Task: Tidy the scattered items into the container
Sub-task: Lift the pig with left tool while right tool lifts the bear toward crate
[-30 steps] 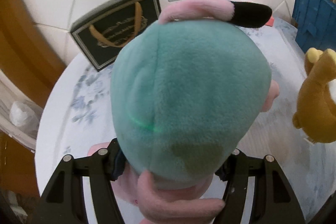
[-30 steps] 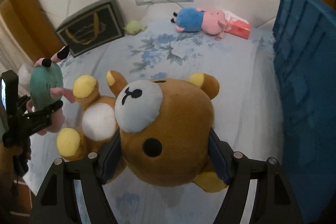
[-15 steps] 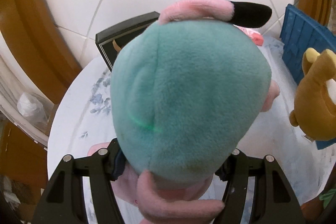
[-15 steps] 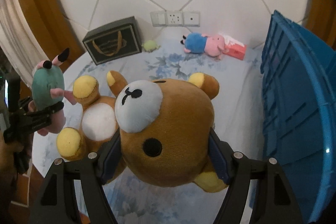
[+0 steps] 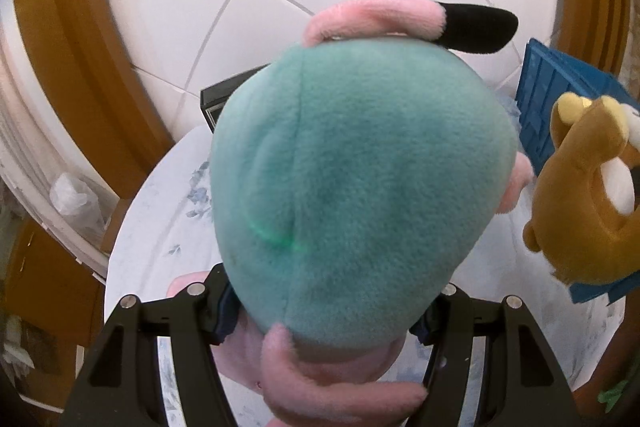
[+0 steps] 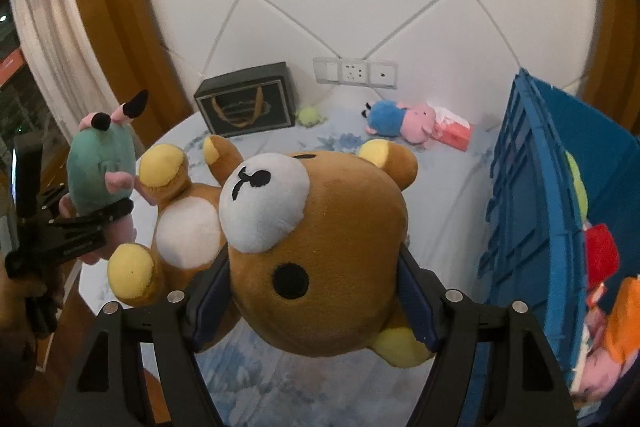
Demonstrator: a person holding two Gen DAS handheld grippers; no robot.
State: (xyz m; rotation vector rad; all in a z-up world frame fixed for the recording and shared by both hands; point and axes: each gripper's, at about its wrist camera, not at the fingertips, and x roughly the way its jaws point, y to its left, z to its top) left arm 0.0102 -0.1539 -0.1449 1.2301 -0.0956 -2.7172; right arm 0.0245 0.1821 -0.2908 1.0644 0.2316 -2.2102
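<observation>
My left gripper point(image 5: 324, 311) is shut on a teal and pink plush pig point(image 5: 360, 179), which fills most of the left wrist view. The same pig point(image 6: 100, 167) and left gripper point(image 6: 90, 223) show at the left of the right wrist view. My right gripper point(image 6: 312, 291) is shut on the head of a brown plush bear point(image 6: 316, 247), whose body hangs off to the left. The bear point(image 5: 588, 199) also appears at the right edge of the left wrist view. A blue crate point(image 6: 552, 211) stands to the right with toys inside. Both toys are held up above the bed.
On the floral bedsheet point(image 6: 440, 211) lie a blue and pink plush pig point(image 6: 400, 119), a small green plush point(image 6: 310, 115) and a pink tissue pack point(image 6: 454, 131). A dark gift box point(image 6: 248, 105) leans on the padded headboard under wall sockets point(image 6: 354, 71).
Both grippers have risen with their toys, so the bed looks lower and farther away. More of the headboard and the inside of the blue crate have come into view.
</observation>
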